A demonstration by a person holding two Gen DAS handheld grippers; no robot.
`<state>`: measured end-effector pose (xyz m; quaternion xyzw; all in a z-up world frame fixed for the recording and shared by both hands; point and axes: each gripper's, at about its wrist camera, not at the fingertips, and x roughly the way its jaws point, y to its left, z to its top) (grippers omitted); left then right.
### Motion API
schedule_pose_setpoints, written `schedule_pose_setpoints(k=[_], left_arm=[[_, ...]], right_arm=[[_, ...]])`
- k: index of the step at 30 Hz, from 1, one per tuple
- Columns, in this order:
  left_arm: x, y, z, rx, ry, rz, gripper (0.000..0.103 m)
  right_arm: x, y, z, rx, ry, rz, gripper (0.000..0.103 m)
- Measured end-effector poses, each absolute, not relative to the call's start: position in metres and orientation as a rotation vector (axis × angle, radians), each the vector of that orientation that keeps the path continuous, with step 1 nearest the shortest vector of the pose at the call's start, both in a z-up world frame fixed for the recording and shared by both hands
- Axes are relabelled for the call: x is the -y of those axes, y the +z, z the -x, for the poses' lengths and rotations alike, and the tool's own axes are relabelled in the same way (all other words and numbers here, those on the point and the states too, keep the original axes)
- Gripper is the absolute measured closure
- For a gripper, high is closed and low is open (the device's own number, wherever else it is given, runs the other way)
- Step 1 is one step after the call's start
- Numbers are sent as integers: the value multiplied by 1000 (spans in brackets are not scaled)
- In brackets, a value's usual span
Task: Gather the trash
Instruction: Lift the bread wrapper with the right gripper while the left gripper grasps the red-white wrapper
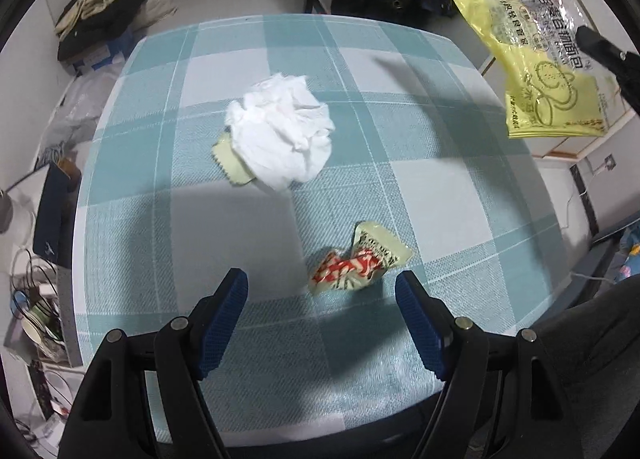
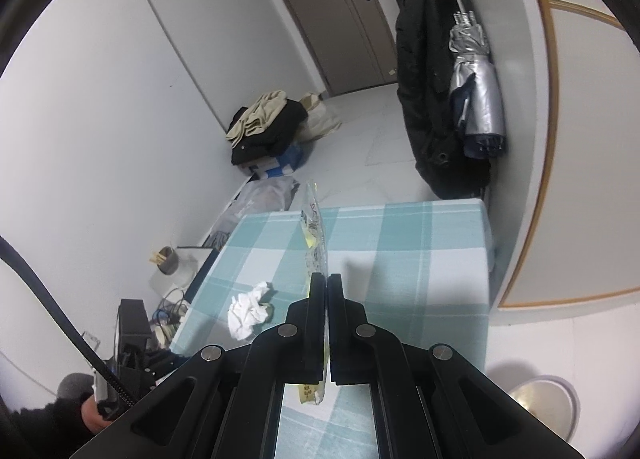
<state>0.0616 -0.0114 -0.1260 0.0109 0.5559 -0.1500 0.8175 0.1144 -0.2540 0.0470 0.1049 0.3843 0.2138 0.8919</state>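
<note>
Jaws of the left gripper (image 1: 322, 291) stand wide apart with nothing between them, angled down over the checked tablecloth (image 1: 440, 187). Just ahead of its blue pads (image 1: 224, 315) lies a crumpled red-and-cream wrapper (image 1: 358, 263), nearer the right-hand pad than the left. Farther off sits a wad of white tissue (image 1: 282, 129), which overlaps a small pale green wrapper (image 1: 230, 163) at its near-left edge.

The right gripper (image 2: 327, 279) is clamped shut on a yellow-and-clear snack bag (image 1: 540, 59), held in the air off the table's far right corner; from its own camera the bag (image 2: 314, 231) shows edge-on, rising from between the fingers.

Risks, as I judge them: the red wrapper is flat and slick, so pads that close off-centre may skid it along the cloth or pinch the cloth instead. The tissue could drag the green wrapper with it, or leave it behind. The bag is gripped only at one edge, so it could slip during a swing.

Room is generous in the middle of the table. The near edge is right under the left gripper. Clutter crowds the floor on the left, cables and a cup (image 2: 167, 259) among it, and a dark coat (image 2: 432, 99) hangs past the far edge
</note>
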Motion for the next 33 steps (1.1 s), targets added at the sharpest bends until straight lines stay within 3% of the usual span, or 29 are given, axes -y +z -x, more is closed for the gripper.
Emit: schedule_pose_setpoints(k=[5, 8, 16, 18, 19, 33], left_arm=[[22, -125, -63, -1171, -330, -52, 30], [24, -131, -64, -1176, -340, -81, 36], [34, -132, -62, -1150, -323, -150, 60], [40, -133, -63, -1145, -325, -155, 75], [40, -132, -63, -1150, -339, -145, 76], [24, -122, -60, -1146, -333, -76, 84]], right_arm=[[264, 49, -110, -792, 432, -231, 102], [268, 49, -108, -791, 428, -232, 102], [270, 52, -102, -783, 420, -229, 102], [269, 53, -100, -782, 420, -222, 102], [268, 53, -100, -781, 420, -221, 102], [262, 52, -91, -787, 373, -229, 102]])
